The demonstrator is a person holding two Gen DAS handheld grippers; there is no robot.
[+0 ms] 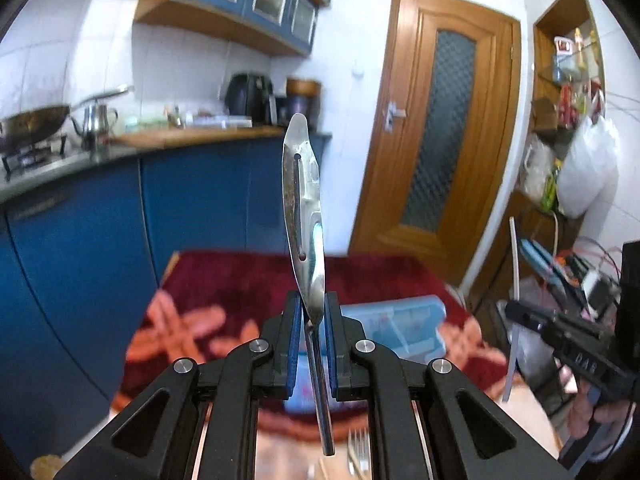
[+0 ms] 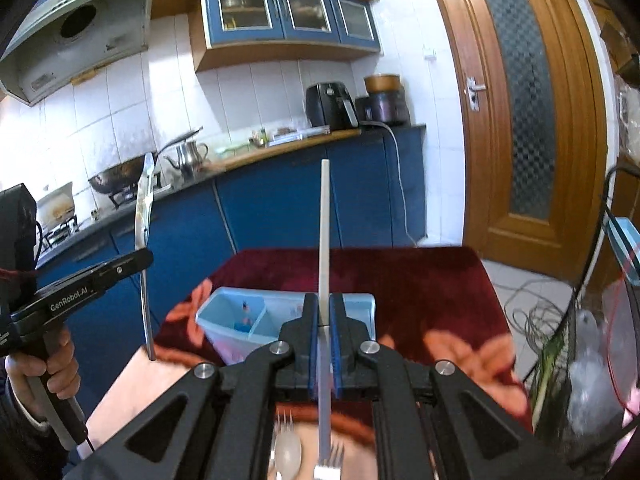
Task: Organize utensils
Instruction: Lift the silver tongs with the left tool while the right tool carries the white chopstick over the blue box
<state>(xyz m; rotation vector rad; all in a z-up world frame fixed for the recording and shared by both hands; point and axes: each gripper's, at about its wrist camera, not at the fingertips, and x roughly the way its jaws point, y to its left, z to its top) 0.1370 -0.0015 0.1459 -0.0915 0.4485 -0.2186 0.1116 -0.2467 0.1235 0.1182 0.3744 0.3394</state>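
Observation:
My left gripper [image 1: 313, 312] is shut on a steel slotted spatula [image 1: 302, 204], held upright with its blade up and its handle hanging down. It also shows at the left of the right wrist view [image 2: 143, 208]. My right gripper [image 2: 324, 312] is shut on a long white chopstick [image 2: 325, 224] that points up. A light blue divided organizer box [image 2: 240, 320] lies on the red cloth just beyond both grippers, also in the left wrist view [image 1: 404, 320]. A fork [image 2: 334, 460] and a white spoon [image 2: 287, 452] lie below my right gripper.
The table [image 2: 440, 280] wears a dark red cloth with an orange pattern. Blue kitchen cabinets [image 2: 280, 200] with a stove, wok and kettle stand behind. A wooden door [image 2: 520, 120] is at the right. Cables and bags [image 2: 560, 320] crowd the floor at the right.

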